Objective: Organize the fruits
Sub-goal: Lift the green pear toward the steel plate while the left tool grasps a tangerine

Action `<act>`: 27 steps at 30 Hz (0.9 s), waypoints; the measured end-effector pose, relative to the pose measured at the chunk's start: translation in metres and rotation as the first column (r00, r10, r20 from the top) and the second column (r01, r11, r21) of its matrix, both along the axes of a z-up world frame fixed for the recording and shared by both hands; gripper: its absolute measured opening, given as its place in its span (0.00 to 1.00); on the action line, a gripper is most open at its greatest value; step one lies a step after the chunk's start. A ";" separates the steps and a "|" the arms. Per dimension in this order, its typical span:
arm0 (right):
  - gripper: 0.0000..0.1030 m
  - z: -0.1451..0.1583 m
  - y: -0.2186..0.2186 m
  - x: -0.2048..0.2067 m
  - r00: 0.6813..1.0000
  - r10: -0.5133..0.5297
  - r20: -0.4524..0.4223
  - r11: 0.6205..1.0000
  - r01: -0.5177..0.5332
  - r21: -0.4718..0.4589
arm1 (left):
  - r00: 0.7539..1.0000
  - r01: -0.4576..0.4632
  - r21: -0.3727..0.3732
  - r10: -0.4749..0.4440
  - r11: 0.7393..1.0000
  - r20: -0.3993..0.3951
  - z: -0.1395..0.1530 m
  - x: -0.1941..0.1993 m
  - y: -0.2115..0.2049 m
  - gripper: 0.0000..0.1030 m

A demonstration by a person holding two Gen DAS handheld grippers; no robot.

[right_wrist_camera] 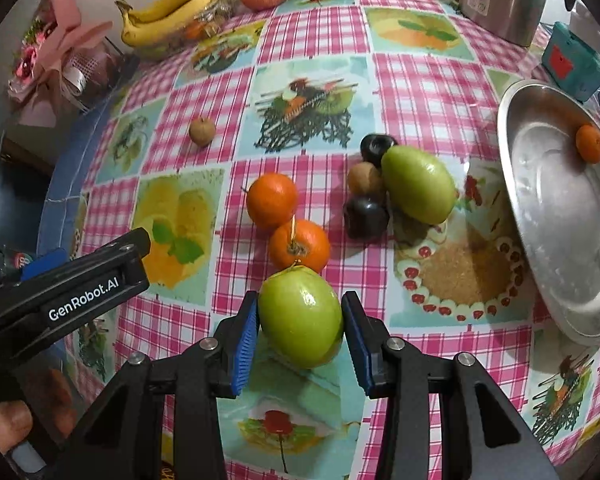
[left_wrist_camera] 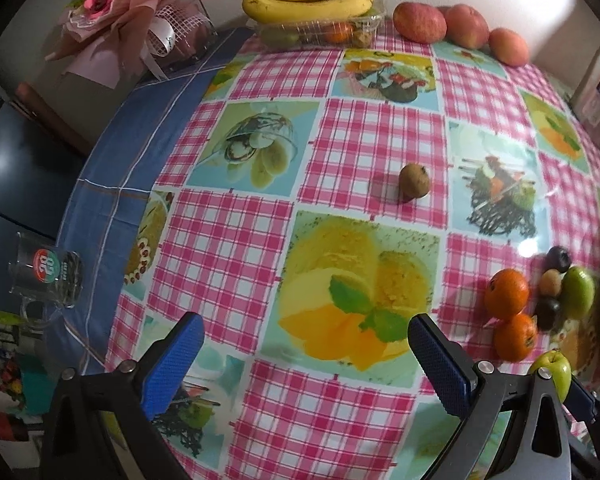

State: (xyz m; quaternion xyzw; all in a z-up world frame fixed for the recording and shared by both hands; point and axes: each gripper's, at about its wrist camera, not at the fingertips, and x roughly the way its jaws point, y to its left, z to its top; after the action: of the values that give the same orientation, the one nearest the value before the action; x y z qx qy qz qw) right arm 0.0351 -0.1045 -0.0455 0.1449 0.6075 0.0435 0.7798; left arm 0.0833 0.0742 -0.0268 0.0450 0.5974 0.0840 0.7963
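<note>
Right tool (right_wrist_camera: pixel 300 340) clamped on green fruit (right_wrist_camera: pixel 300 320), clear of the bench (right_wrist_camera: pixel 319 28), likely bound for the metal pan (right_wrist_camera: pixel 539 216). Left tool (left_wrist_camera: pixel 305 364) open, empty, hovering.

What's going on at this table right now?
A person with two handheld grippers is sorting fruit on a checked tablecloth. The right gripper is shut on a green fruit, just in front of two oranges. The left gripper is open and holds nothing. One orange already sits in the metal pan; another green fruit, dark plums and small brown fruits remain on the cloth.
</note>
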 end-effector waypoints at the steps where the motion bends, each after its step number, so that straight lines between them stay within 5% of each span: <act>1: 0.42 0.002 -0.004 0.000 1.000 -0.010 0.003 1.000 0.010 -0.001 | 1.000 -0.004 -0.015 0.004 1.000 0.003 0.001 0.000 -0.001 1.00; 11: 0.42 0.013 -0.071 -0.001 0.979 -0.202 0.021 0.979 0.202 0.009 | 1.000 -0.005 -0.208 0.005 0.978 0.001 0.001 0.000 -0.025 0.98; 18: 0.42 0.018 -0.114 -0.007 0.945 -0.324 0.041 0.946 0.323 0.019 | 0.997 0.065 -0.298 -0.077 0.952 -0.029 -0.007 -0.001 -0.068 0.89; 27: 0.42 0.018 -0.144 -0.011 0.918 -0.394 0.049 0.919 0.391 0.047 | 0.986 0.111 -0.329 -0.144 0.938 -0.080 -0.025 -0.003 -0.102 0.56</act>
State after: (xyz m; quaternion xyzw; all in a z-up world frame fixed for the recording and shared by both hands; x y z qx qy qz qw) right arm 0.0237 -0.2482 -0.0273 0.2767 0.5425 -0.0983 0.7870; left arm 0.0799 -0.0276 -0.0519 -0.0434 0.6392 -0.0695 0.7646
